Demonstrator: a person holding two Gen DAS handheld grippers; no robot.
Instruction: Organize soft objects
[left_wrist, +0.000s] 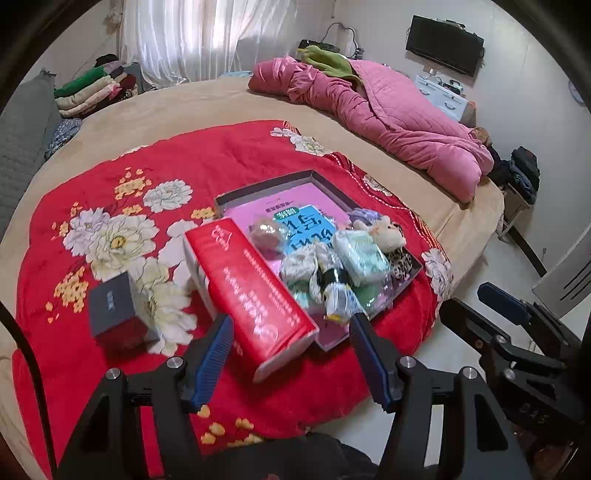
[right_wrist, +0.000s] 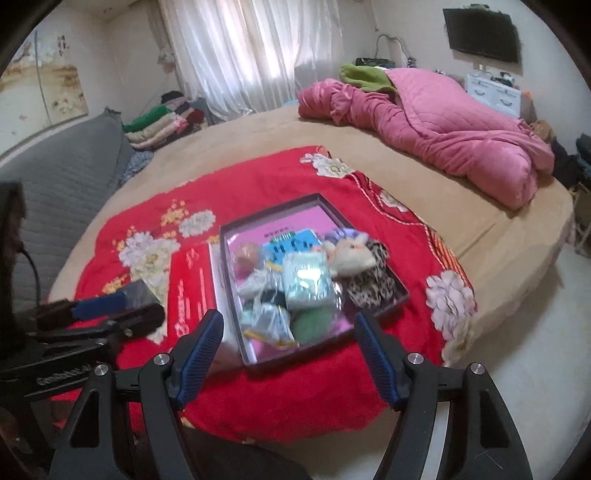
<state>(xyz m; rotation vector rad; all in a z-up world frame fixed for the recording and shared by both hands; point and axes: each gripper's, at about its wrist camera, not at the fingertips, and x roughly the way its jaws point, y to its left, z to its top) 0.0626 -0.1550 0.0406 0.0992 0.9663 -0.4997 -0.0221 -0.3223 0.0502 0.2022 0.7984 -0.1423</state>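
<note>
Both grippers, the left (left_wrist: 291, 354) and the right (right_wrist: 290, 356), hover with blue-padded jaws wide and empty above a red floral blanket (left_wrist: 236, 155) on a tan bed (right_wrist: 406, 177). The soft toys and wrapped packets (right_wrist: 306, 284) sit heaped in a shallow dark-rimmed tray (right_wrist: 402, 291), just beside a long red box (left_wrist: 251, 288) and near a small grey box (left_wrist: 110, 306).

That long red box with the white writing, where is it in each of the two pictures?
Left wrist view: the red box lies low in the centre, running diagonally, its near end between the left gripper's blue fingers.
Right wrist view: the red box is left of centre and partly blurred, against the left wall of the tray.
Shared landmark: the shallow dark-rimmed tray of soft things, just right of the box in both.
</note>
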